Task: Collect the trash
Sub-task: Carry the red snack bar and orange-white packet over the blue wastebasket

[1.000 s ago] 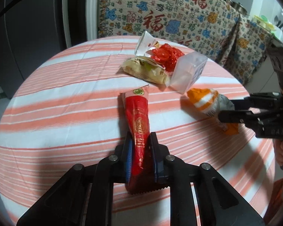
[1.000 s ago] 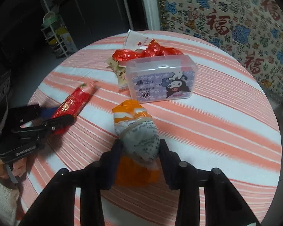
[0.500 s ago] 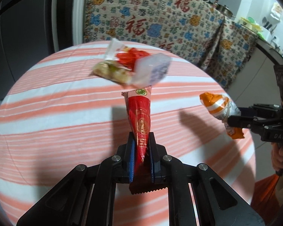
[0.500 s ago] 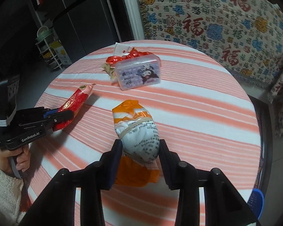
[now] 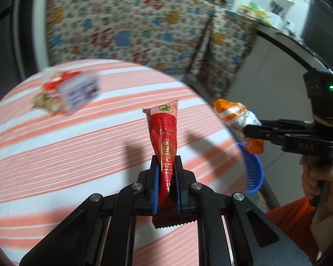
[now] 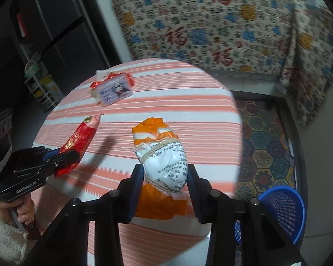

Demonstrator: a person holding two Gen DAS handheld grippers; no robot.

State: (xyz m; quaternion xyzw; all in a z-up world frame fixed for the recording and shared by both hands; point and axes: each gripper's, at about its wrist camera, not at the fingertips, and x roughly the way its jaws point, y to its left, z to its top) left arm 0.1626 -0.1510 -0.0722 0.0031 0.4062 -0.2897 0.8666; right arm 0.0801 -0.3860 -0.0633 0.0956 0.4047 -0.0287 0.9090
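My left gripper (image 5: 166, 166) is shut on a long red snack wrapper (image 5: 164, 133) and holds it in the air above the striped table (image 5: 66, 144). It also shows in the right wrist view (image 6: 77, 144). My right gripper (image 6: 165, 173) is shut on an orange and white wrapped bundle (image 6: 164, 155), lifted near the table's right edge; this bundle also shows in the left wrist view (image 5: 237, 115). A blue mesh basket (image 6: 284, 208) stands on the floor to the right of the table, lower than both grippers.
A clear plastic box (image 6: 115, 89) with red and yellowish wrappers (image 6: 95, 85) beside it lies at the table's far left. A patterned cloth (image 5: 133, 33) hangs behind the table. A patterned mat (image 6: 264, 139) covers the floor on the right.
Both grippers have lifted their trash off the table and swung to the right. The blue basket has come into view.
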